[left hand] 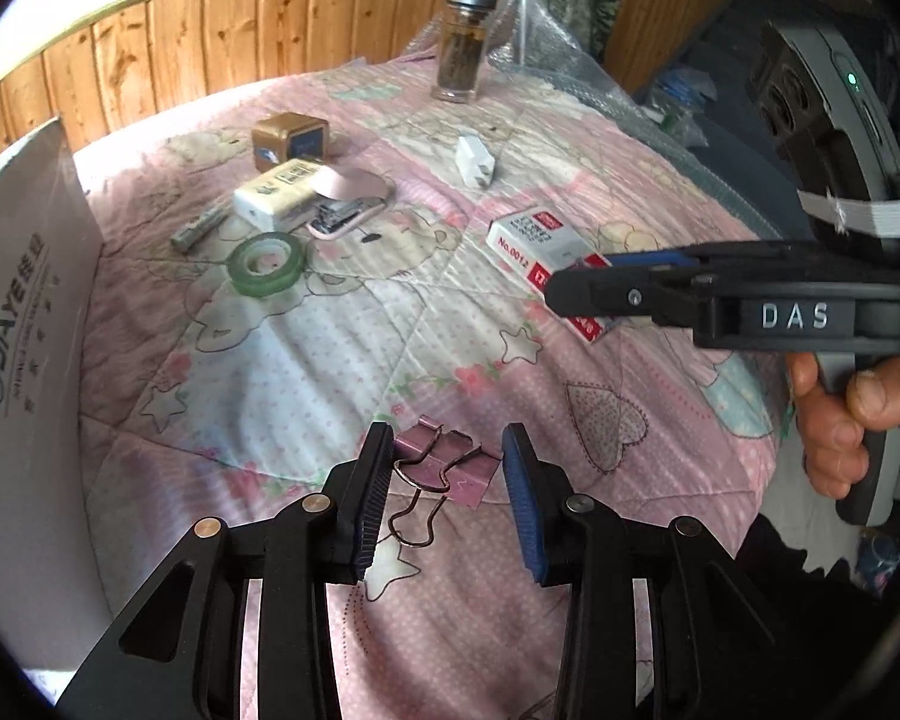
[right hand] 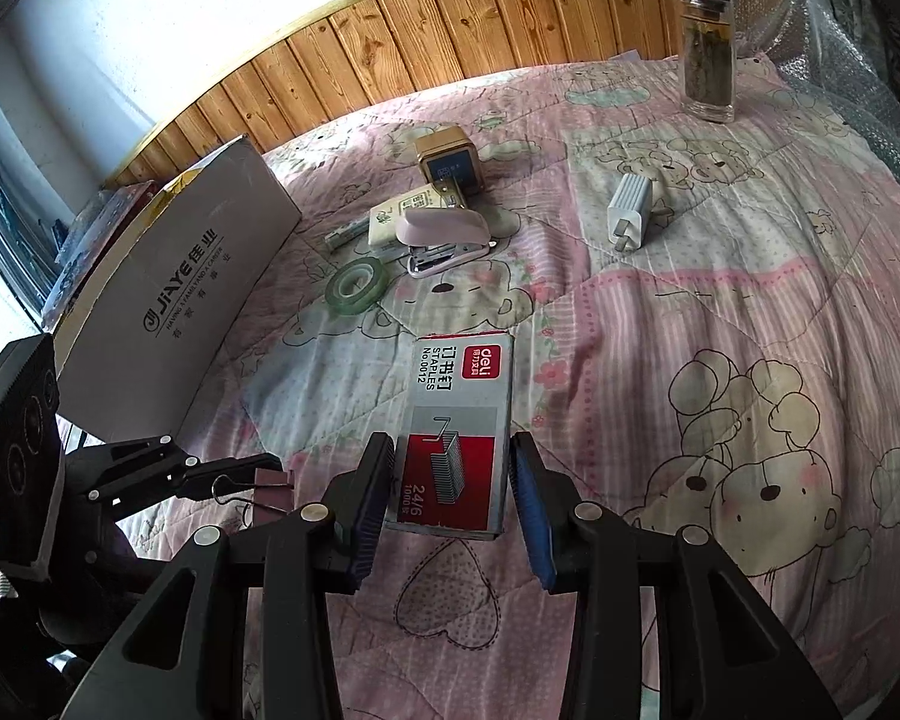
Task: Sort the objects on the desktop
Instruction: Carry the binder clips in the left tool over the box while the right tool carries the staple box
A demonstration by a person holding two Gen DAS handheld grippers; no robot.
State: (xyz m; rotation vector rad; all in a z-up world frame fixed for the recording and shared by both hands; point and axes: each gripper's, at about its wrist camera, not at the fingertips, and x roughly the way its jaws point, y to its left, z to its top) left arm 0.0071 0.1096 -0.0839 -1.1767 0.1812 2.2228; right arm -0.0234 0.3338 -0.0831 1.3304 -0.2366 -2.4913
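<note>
— Grippers first: how do they stand?
— Left gripper point(left hand: 444, 462) gapes wide around a mauve binder clip point(left hand: 450, 465) with wire handles; right gripper point(right hand: 453, 480) is spread astride a flat cardboard staple box point(right hand: 456, 426), pads apart from it.
— Beyond them?
— Both lie on a quilted pink blanket point(right hand: 720, 312); farther off, a green tape roll point(right hand: 356, 287).

A broad stretch of bare quilt point(right hand: 720, 276) is left open at centre and right, broken only by a charger point(right hand: 630, 213) and a jar point(right hand: 707, 42) at the far edge. The left flank is walled off by a cardboard box point(right hand: 174, 294); a stapler point(right hand: 444, 234) and tape roll point(right hand: 354, 287) are clustered beside it.
</note>
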